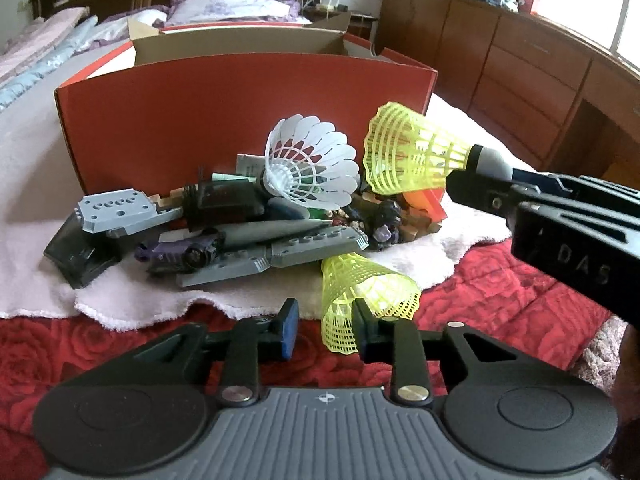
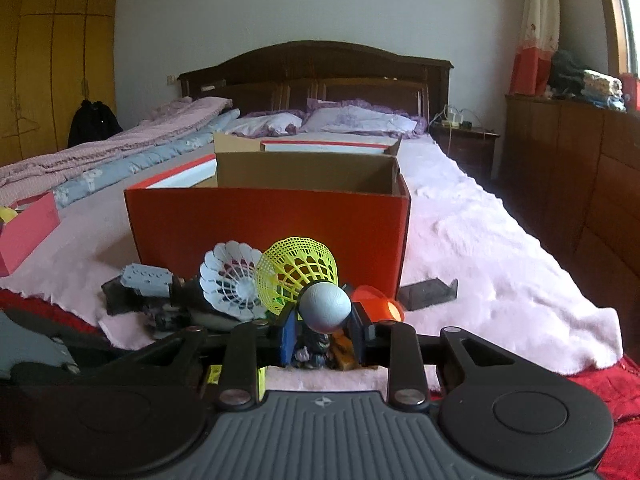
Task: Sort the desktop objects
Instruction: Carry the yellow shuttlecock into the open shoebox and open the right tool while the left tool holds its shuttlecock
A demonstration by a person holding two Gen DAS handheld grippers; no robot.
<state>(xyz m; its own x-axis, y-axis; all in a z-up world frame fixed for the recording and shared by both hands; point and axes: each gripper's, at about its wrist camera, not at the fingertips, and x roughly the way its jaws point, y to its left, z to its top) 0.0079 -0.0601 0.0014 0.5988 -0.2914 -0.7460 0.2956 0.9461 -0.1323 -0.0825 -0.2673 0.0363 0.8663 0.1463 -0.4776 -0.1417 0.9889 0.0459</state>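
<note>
The right gripper (image 2: 323, 334) has its jaws clamped on the yellow shuttlecock (image 2: 298, 276) by its grey tip. Left gripper (image 1: 326, 330), jaws apart, idles. Lift clear, carry toward twelve o'clock over the red box (image 2: 268, 228), then release.

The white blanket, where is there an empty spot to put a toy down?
The white blanket lies bare to the right of the red box, beyond the small dark bracket. Directly before the box it is crowded: the toy pile, white shuttlecock and a fallen yellow shuttlecock.
</note>
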